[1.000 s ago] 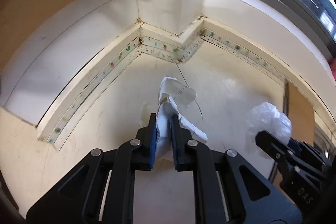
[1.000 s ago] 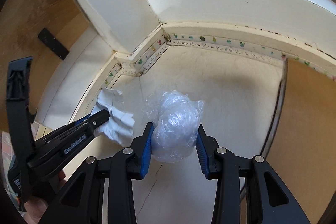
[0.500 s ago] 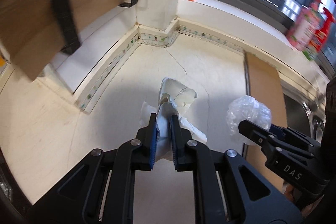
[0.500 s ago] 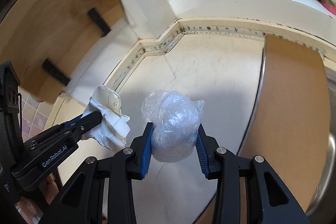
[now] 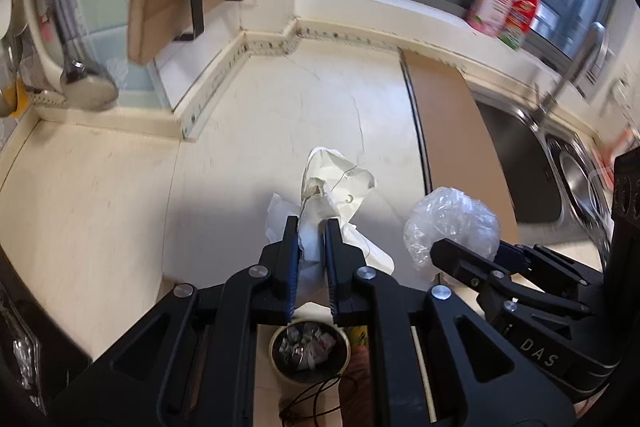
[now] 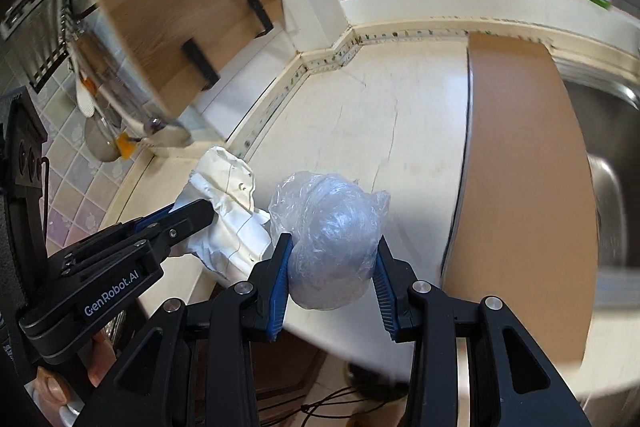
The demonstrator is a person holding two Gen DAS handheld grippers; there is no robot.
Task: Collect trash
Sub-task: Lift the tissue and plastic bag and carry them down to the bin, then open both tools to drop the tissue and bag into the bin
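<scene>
Pulled both tongs back from the wall corner, now over the counter edge. Left tongs [image 5: 311, 241] clamp the crumpled paper [image 5: 336, 187], right tongs [image 6: 330, 263] squeeze the plastic ball [image 6: 328, 227]. Bin [image 5: 308, 351] sits right below my left tongs, so dropping's next, I reckon.

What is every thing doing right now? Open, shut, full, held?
Left gripper: shut on paper.
Paper: crumpled, held above the counter's edge.
Right gripper: shut on plastic.
Plastic: balled up, held.
Bin: open, trash inside, below the left gripper.
Sink: no water seen.
</scene>
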